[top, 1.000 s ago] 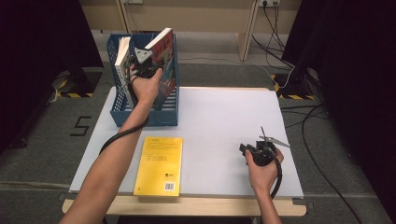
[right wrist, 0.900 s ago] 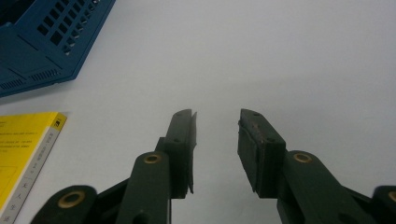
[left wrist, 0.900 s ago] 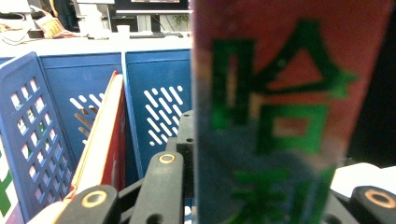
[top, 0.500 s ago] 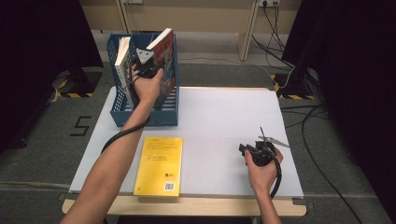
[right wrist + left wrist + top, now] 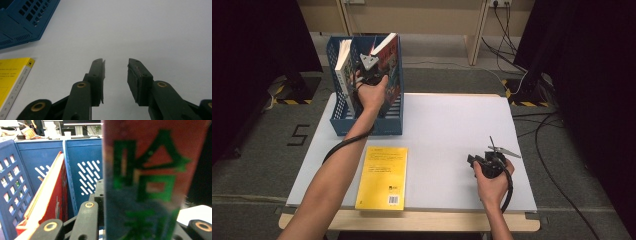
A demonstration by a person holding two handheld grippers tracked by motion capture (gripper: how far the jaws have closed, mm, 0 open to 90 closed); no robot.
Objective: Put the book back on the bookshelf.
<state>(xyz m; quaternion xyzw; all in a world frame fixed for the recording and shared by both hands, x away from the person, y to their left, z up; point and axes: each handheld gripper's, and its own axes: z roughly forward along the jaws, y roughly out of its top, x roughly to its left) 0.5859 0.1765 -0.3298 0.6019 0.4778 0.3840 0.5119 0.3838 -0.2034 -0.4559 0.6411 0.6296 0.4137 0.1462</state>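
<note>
My left gripper (image 5: 371,69) is held over the blue file rack (image 5: 367,125) at the table's far left. It is shut on an upright red book with green characters (image 5: 389,54). In the left gripper view that book's spine (image 5: 150,182) rises between the jaws, and one black finger (image 5: 98,195) shows to its left. A second book (image 5: 344,67) with a red cover (image 5: 53,195) leans in the compartment to the left. My right gripper (image 5: 477,161) rests low on the white table (image 5: 452,130) at the near right. It is open, with bare table between its fingertips (image 5: 115,67).
A yellow book (image 5: 383,176) lies flat near the table's front edge, left of centre; its corner (image 5: 12,75) shows in the right gripper view, with the rack's corner (image 5: 22,22) beyond. Cables run across the floor at the right.
</note>
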